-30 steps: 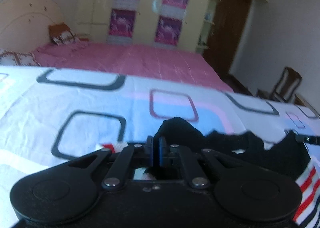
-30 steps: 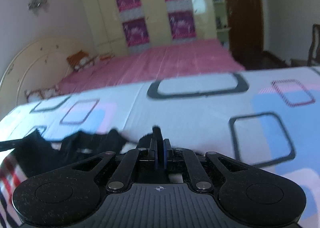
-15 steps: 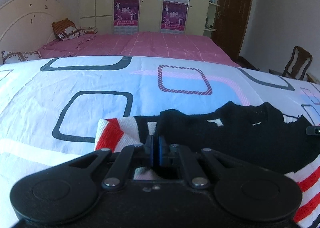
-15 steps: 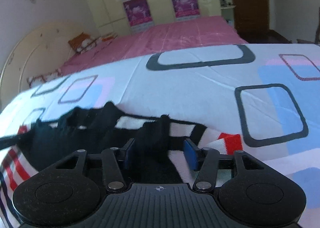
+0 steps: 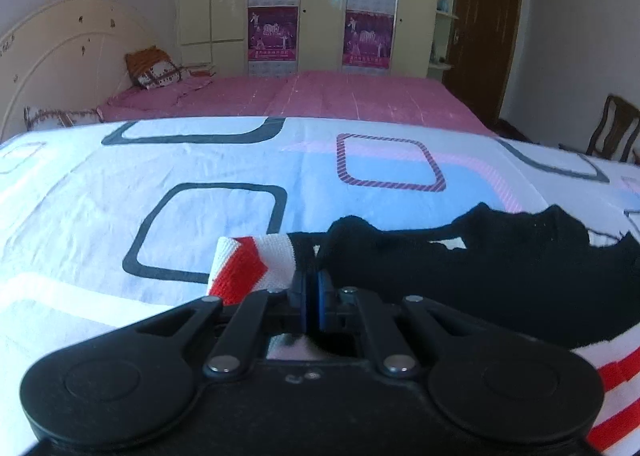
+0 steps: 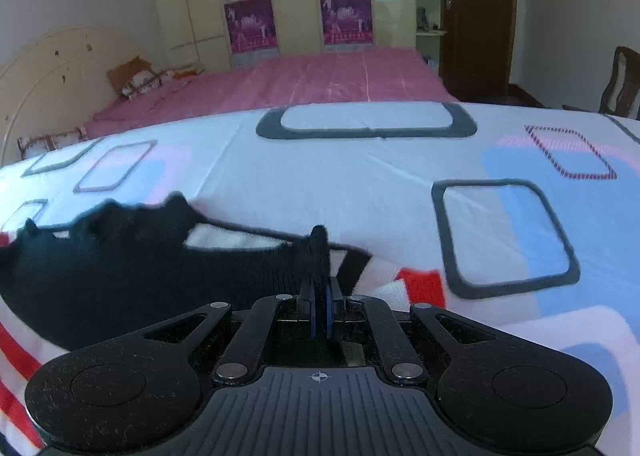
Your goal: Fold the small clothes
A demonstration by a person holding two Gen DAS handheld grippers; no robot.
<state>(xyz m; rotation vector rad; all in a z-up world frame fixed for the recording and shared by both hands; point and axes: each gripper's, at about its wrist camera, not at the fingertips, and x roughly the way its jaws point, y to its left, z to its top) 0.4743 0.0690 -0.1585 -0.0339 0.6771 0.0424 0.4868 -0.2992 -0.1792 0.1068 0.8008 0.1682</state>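
1. A small knitted garment [image 5: 500,280], black with white and red stripes, lies spread on a bed sheet [image 5: 100,215] printed with rounded squares.
2. The left gripper [image 5: 311,288] is closed, its jaws pinching a black fold of the garment just beside the red-and-white cuff [image 5: 252,264].
3. The right gripper [image 6: 320,296] is likewise clamped on a raised black fold at the garment's other end, where a red patch [image 6: 424,284] shows on the white knit.
4. Beyond the sheet runs a pink bedspread [image 5: 360,99] with pillows [image 5: 156,69] against a cream headboard [image 5: 52,63].
5. Cream wardrobes carrying purple posters [image 5: 370,3] line the far wall, beside a dark wooden door [image 5: 488,27].
6. A wooden chair [image 5: 616,127] stands at the right edge, well apart from the garment.
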